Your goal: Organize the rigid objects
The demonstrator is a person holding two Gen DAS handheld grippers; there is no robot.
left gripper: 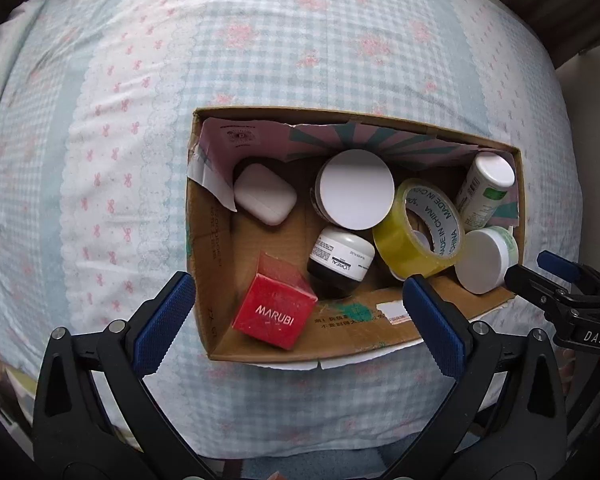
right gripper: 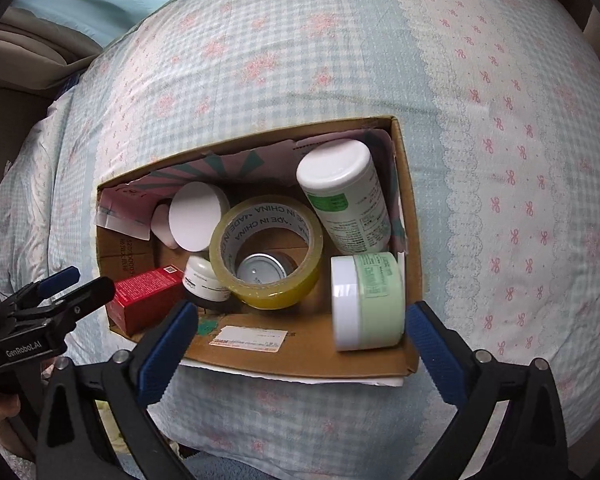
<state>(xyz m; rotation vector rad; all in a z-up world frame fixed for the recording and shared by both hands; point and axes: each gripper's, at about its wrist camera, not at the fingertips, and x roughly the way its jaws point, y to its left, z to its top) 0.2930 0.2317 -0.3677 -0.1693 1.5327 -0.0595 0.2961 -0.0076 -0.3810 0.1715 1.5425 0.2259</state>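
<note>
A cardboard box (left gripper: 340, 330) (right gripper: 300, 356) sits on the bed and holds several objects. Inside are a red MARUBI box (left gripper: 274, 312) (right gripper: 148, 300), a white earbud case (left gripper: 264, 194), a big white-lidded jar (left gripper: 356, 190) (right gripper: 198, 216), a L'Oreal jar (left gripper: 340, 260) (right gripper: 202, 280), a yellow tape roll (left gripper: 418, 232) (right gripper: 266, 252), a white bottle (left gripper: 486, 188) (right gripper: 346, 196) and a green jar (left gripper: 486, 260) (right gripper: 366, 302). My left gripper (left gripper: 296, 316) is open and empty over the box's near edge. My right gripper (right gripper: 302, 328) is open and empty over the near wall beside the green jar.
The bed cover (left gripper: 260, 60) (right gripper: 500, 160) in blue check with pink bows surrounds the box. The right gripper (left gripper: 556, 288) shows at the left view's right edge; the left gripper (right gripper: 56, 296) shows at the right view's left edge.
</note>
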